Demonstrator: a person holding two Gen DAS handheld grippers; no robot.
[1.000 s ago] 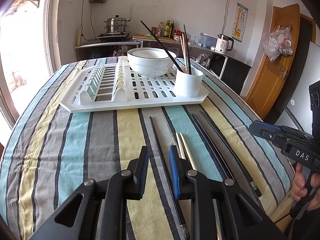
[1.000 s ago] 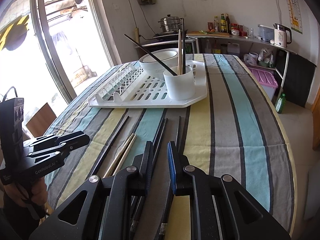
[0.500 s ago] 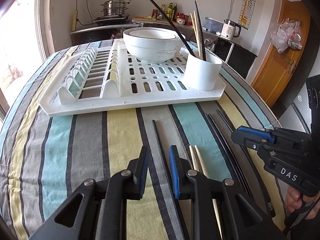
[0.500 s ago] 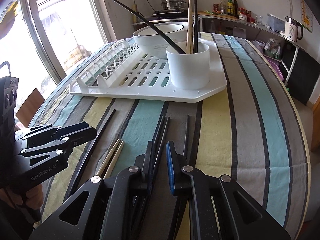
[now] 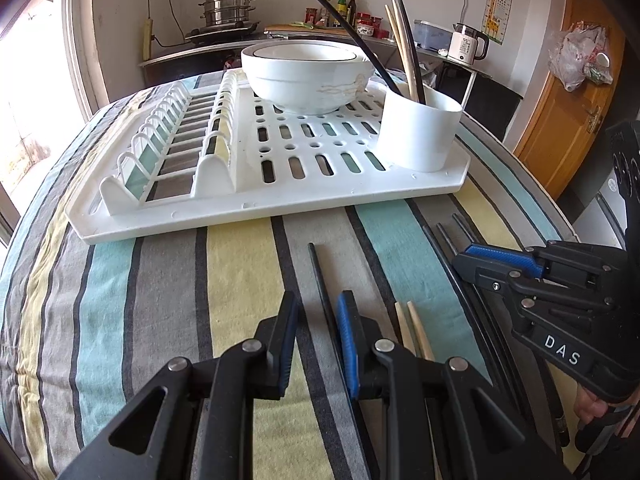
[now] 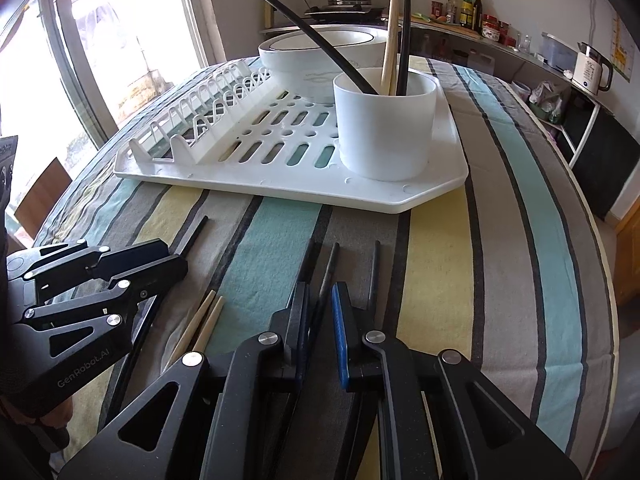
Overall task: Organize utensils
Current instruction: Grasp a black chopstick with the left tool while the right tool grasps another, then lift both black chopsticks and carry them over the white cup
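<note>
Over the striped desk [image 5: 240,280], my left tool [image 5: 316,320] hangs partly open astride a black chopstick [image 5: 318,276], not pinching it. From the right wrist, my right tool [image 6: 320,312] has just been narrowing around another black chopstick [image 6: 328,272]; contact unclear. White cup [image 6: 384,128] holds chopsticks.

steel steamer pot [image 5: 228,10] on stove | white kettle [image 5: 466,43] — counter | orange door [image 5: 568,92] | striped tablecloth [image 5: 160,300]
</note>
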